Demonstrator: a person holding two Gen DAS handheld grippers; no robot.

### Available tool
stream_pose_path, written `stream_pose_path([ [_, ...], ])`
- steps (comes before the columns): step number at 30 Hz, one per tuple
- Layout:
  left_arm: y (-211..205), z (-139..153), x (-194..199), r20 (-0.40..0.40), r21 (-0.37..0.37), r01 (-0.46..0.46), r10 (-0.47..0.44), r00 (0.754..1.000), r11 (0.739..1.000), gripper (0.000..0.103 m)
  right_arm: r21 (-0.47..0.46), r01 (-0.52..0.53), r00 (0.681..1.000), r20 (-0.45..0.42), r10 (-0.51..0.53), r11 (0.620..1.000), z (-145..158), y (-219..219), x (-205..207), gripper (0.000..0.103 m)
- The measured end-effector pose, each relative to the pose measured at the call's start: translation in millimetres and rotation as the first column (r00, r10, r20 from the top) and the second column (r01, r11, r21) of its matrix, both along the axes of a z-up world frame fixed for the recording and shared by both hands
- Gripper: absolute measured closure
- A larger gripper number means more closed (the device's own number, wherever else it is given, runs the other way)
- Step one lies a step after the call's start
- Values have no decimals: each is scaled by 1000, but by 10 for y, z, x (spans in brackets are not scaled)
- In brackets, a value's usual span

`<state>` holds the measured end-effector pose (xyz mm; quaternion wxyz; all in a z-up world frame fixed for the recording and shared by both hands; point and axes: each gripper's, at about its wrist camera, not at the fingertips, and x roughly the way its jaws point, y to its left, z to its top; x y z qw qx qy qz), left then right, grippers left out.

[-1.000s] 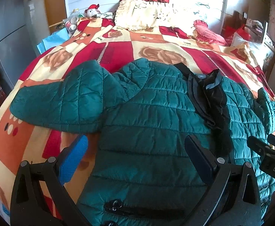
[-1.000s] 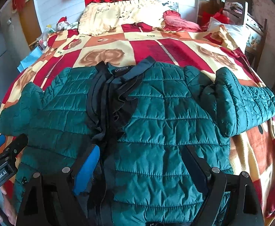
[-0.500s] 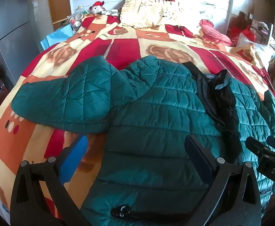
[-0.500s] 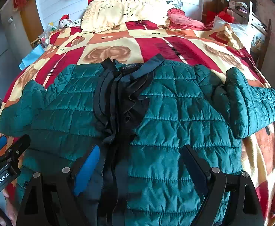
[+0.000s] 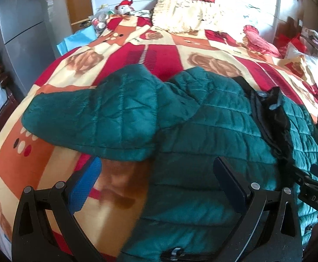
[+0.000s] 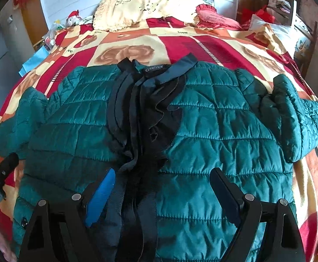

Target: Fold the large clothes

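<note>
Lying face-up on the bed (image 6: 235, 43), a green jacket (image 6: 213, 131) spreads its sleeves sideways, ready for folding; both grippers, left (image 5: 156, 183) and right (image 6: 161, 187), hover over it, fingers wide apart, holding nothing.

both wrist views close above jacket (image 5: 202, 135)

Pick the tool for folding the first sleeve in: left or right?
Left, probably. The left tool is open just below the left sleeve; the right tool sits open over the jacket centre, with the right sleeve off to its side.
</note>
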<state>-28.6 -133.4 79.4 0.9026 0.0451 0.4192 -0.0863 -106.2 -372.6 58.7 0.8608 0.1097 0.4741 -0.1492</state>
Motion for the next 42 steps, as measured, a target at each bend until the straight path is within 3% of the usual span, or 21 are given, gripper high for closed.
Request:
stream_pose_path([
  [7,542,-11,228,-2,-3,-109,109,994,994,0,3,-14,1000,-3,14,1000,-34,43,23,16],
  [17,1537,-143,484,-4,-14,-301,301,954,953,0,5,-10,1000,-2,10,1000,-71,43,69,16],
  [27,2060,-287,666,-17,-8,-399,399,917,917,0,-11,-30,999,-23,30,999,-110,129,105,16],
  [42,2410,-503,950,-42,-37,-455,454,890,890,0,-10,-65,997,-30,64,998,-92,258,137,16],
])
